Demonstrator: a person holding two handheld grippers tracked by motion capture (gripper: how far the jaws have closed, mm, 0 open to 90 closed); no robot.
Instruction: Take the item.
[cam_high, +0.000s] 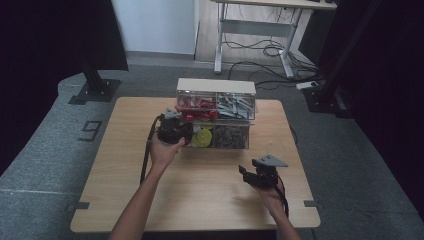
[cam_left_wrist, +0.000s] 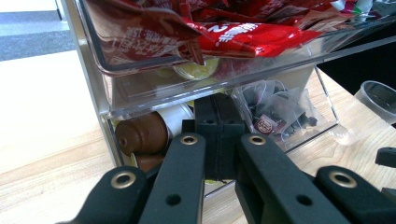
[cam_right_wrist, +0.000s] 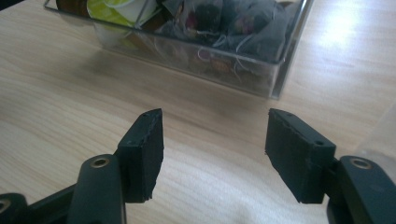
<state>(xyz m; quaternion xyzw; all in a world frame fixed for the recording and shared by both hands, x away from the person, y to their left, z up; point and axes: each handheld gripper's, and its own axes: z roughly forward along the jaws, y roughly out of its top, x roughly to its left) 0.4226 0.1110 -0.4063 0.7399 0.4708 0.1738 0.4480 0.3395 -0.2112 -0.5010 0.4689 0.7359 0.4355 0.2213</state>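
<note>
Organizer (cam_high: 235, 86), left tool (cam_left_wrist: 219, 140) closed, right tool (cam_right_wrist: 215, 154) agape

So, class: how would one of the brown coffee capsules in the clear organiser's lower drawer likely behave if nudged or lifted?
The brown capsule lies on its side and looks round and tapered, so it would probably roll in a curve. Being small, it is likely light. Its smooth shell may slip between pads.

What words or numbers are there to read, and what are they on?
"9": grey number mark on the carpet left of the wooden table.
White print on the red foil packets in the clear plastic organiser's top drawer: too blurred to read.
Round red logo on a mesh tea bag: too small to read.
</note>
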